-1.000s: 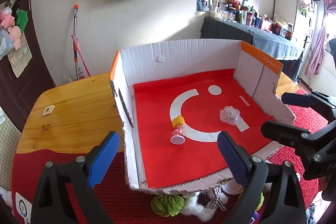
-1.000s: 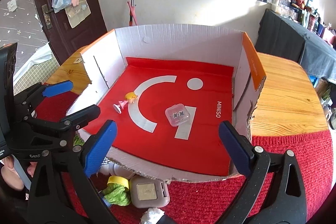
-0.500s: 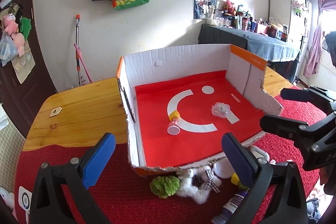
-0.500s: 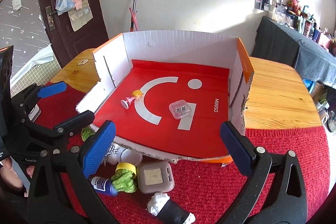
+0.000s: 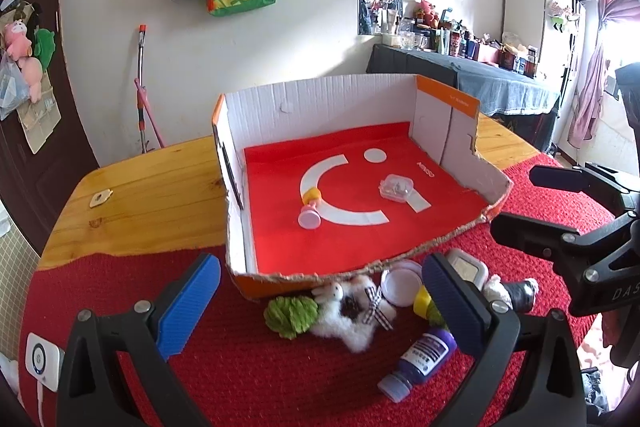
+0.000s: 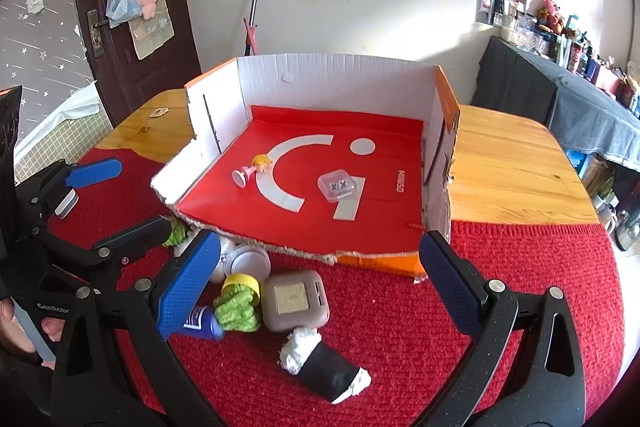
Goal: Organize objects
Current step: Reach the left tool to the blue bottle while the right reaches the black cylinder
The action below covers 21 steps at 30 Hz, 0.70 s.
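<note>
I hold both grippers angled down over the red mat (image 6: 400, 327) on the wooden desk (image 5: 152, 195). Left gripper (image 5: 320, 303): jaws wide, nothing between them. Right gripper (image 6: 316, 287): jaws wide, likewise empty. The cardboard tray (image 5: 320, 99), red liner marked "MINISO", lies beyond both, holding a small figurine (image 5: 310, 207) and a clear case (image 5: 396, 187). Between tray and jaws, on the mat: grey square case (image 6: 294, 301), black-and-white plush roll (image 6: 324, 367), green plush (image 5: 290, 315), white bunny (image 5: 348, 311), purple bottle (image 5: 420, 359).

2 wrist cameras side by side, angled down, near table edge; both share cardboard box (image 5: 360, 163) (image 6: 340, 147), red mat (image 5: 260, 367) (image 6: 400, 307).
</note>
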{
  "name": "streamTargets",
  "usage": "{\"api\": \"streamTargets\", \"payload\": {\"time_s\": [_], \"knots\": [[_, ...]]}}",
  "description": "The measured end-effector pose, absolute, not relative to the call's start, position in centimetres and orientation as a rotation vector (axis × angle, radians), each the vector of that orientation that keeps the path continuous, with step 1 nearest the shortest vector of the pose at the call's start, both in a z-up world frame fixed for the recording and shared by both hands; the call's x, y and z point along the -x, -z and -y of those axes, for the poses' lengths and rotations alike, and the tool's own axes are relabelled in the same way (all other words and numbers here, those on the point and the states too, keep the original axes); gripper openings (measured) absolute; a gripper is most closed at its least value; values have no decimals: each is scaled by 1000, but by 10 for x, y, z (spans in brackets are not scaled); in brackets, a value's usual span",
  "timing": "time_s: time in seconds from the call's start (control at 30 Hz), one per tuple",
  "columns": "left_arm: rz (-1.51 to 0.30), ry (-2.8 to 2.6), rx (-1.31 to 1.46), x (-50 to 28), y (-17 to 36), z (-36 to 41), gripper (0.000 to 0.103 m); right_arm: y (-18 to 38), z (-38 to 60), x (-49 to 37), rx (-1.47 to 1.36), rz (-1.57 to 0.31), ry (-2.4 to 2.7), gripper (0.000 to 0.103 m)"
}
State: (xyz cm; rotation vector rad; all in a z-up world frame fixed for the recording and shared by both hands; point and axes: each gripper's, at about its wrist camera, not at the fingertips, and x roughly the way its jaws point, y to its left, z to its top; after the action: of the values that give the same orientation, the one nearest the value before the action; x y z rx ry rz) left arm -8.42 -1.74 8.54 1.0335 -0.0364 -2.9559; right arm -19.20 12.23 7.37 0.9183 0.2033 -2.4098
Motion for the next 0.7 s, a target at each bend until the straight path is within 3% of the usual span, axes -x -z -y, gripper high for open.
{"api": "streamTargets", "payload": {"time_s": [0.7], "knots": [[-17,3001,-1142,59,-61,-1,103,-40,-138,166,-995,-237,2396,101]]}}
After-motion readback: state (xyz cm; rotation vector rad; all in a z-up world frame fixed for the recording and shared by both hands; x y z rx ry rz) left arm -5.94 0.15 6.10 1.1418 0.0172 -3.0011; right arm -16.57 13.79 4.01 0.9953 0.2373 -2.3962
